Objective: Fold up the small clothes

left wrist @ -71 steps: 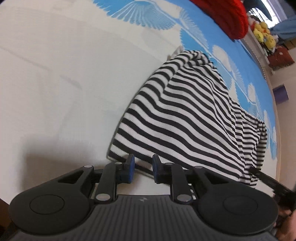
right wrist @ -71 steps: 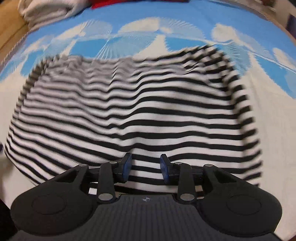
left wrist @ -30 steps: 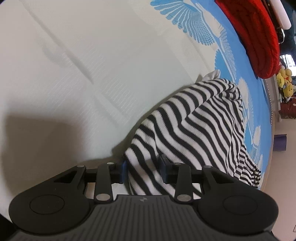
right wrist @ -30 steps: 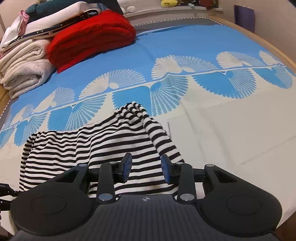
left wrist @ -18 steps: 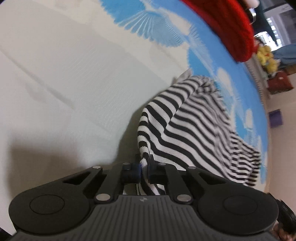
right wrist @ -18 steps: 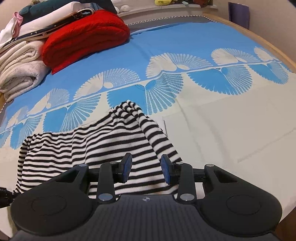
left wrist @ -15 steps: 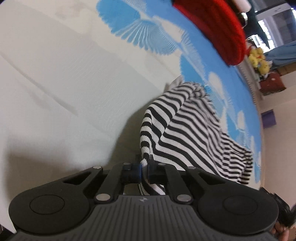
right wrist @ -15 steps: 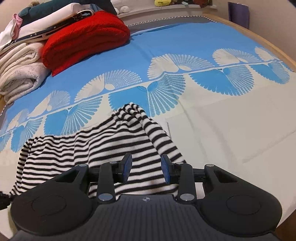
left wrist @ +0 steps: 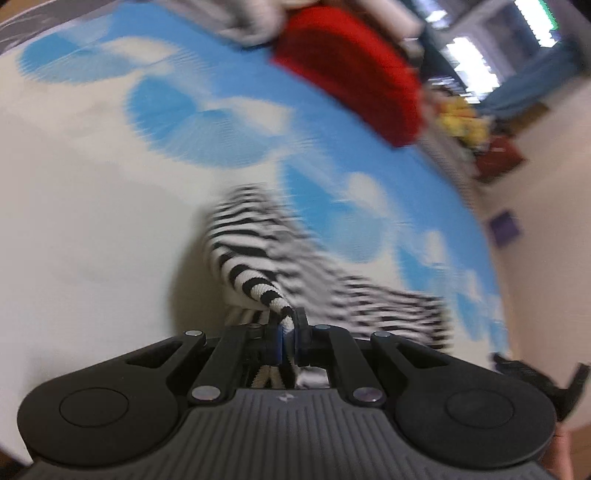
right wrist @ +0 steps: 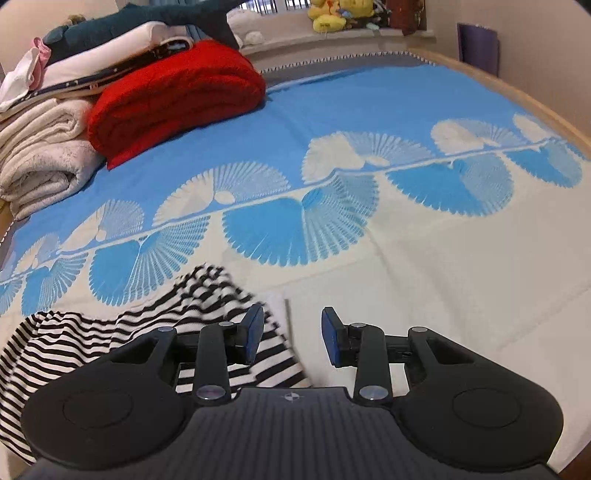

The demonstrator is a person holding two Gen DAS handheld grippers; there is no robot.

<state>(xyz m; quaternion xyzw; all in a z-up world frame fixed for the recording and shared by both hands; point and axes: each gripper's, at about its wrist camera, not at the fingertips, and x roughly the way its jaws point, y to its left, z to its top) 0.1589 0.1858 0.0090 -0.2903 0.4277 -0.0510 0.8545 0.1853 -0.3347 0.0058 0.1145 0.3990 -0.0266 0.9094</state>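
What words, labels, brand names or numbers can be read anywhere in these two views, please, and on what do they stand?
No readable text in either view.
Right tool: only a small round crosshair mark on its body, no letters.
Left tool: a small emblem on its body, too small to read.
Striped garment, red blanket and blue-and-white bedspread: patterns only, no label showing.
Shelf items: too small to tell.

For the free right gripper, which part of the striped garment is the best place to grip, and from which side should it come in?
Probably the near edge of the striped garment, just left of the open right gripper. That edge lies flat on the bedspread, so coming in low from the near side, one finger sliding under it, looks best. The left gripper already pinches the opposite corner.
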